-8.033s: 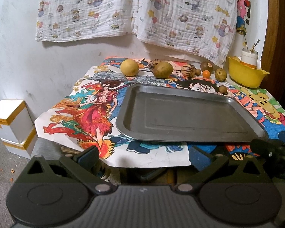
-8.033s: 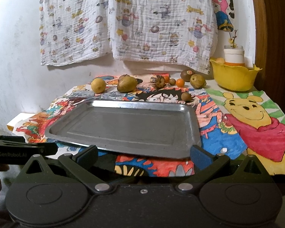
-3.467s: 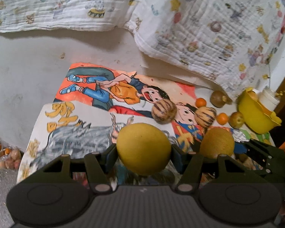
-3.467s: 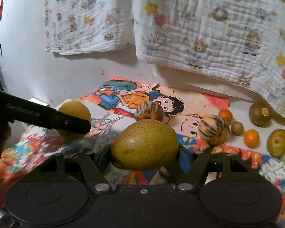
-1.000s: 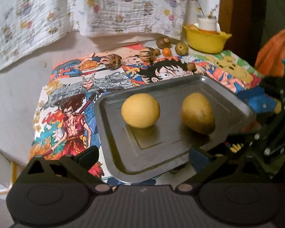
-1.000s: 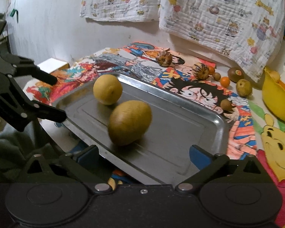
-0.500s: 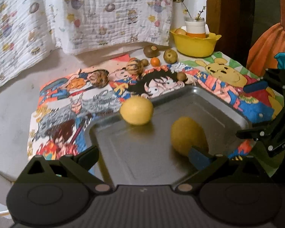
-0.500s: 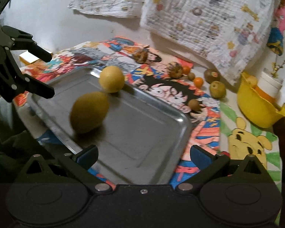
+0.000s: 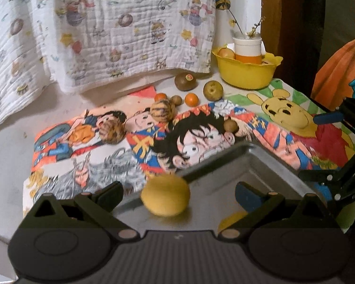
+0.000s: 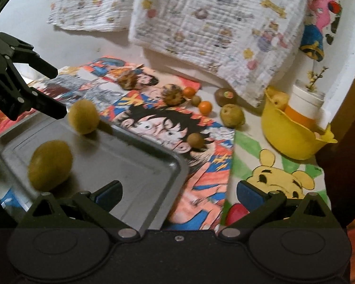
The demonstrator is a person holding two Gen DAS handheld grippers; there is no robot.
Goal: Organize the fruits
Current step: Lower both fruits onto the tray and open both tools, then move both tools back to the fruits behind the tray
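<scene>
On tray [image 10: 135, 165]: two fruits, right view | left view: one whole | both tongs wide, empty

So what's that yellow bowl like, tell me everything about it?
The yellow bowl looks like shiny plastic, with a wavy, pointed rim. It stands upright at the table's far right corner, by the wall, on the white and green edge of the Pooh picture. Inside stand a white and orange pot with a dry twig, and a small yellowish fruit against the rim. Neither gripper touches it.
</scene>
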